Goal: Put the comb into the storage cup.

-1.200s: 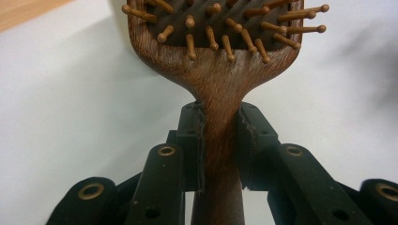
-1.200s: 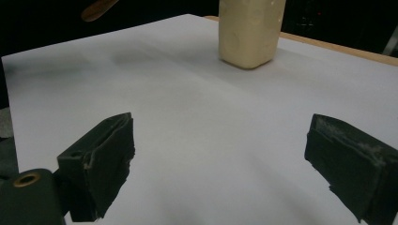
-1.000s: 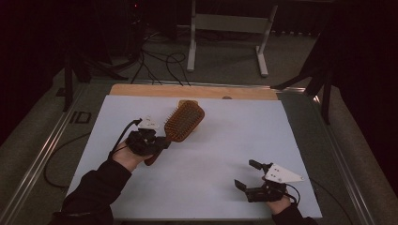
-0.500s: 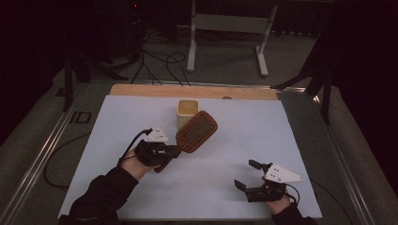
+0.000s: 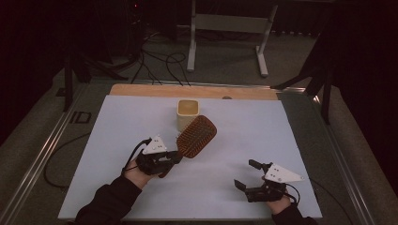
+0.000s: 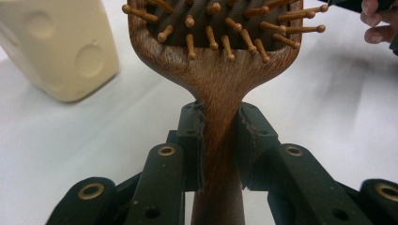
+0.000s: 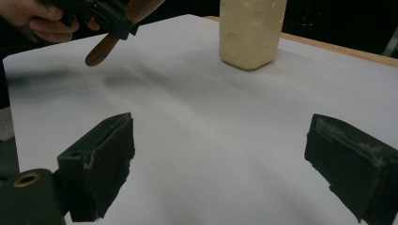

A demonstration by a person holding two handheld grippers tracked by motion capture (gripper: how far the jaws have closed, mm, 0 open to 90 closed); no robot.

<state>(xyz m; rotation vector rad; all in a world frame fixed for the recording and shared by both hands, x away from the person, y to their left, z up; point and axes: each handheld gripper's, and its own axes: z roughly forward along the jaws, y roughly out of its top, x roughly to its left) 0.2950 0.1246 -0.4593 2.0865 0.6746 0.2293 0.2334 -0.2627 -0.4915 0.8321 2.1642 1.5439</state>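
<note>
The left gripper's [image 6: 220, 136] fingers [image 6: 193, 140] pinch the hairbrush [image 5: 196, 136] low on its narrow handle, head tilted above the bench [image 5: 117, 122] just beside the cream cup [image 5: 187, 114]; a heavy head (so far from the grip) could swivel or clip the cup; the right gripper's [image 7: 220, 164] fingers [image 7: 101, 164] stand spread, empty.

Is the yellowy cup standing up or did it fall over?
Standing up. The cream cup sits on its base on the white table, its open mouth facing up, just behind the wooden hairbrush.
</note>
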